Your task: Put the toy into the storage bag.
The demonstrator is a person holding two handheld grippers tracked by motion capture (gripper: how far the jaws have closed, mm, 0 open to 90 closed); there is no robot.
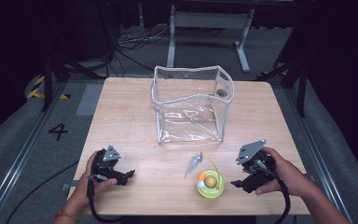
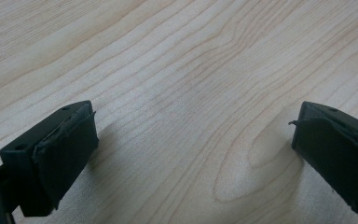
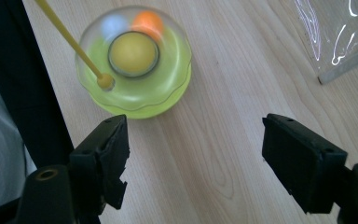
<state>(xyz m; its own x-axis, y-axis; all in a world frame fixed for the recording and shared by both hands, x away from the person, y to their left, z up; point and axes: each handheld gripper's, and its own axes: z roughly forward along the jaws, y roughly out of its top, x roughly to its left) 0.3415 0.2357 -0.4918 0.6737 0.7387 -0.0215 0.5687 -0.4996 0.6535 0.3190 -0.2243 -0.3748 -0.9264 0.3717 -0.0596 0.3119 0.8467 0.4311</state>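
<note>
Two grippers sit at the near edge of the surface (image 1: 135, 116), and neither holds anything. Taking the clear plastic bag (image 1: 192, 105) as the landmark: the left gripper (image 1: 129, 176) rests well to the near left of it, jaws spread wide over bare wood, as the left gripper view shows. The right gripper (image 1: 235, 183) is to the near right of the bag, jaws likewise parted with nothing between them. Just beyond its fingertips in the right gripper view lies the toy (image 3: 134, 60) — a yellow-green domed disc with a yellow ball at its centre, an orange and a pale one beside it, and a thin yellow wand (image 3: 70, 39) standing out of it. In the high view the toy (image 1: 210, 184) lies on the wood in front of the bag, near the front edge, apart from both grippers. Farther back, the bag stands upright and open-topped, apparently empty. By my reading the job — likely getting the toy into the bag — is barely begun: no grasp yet, and lifting and placing remain.
</note>
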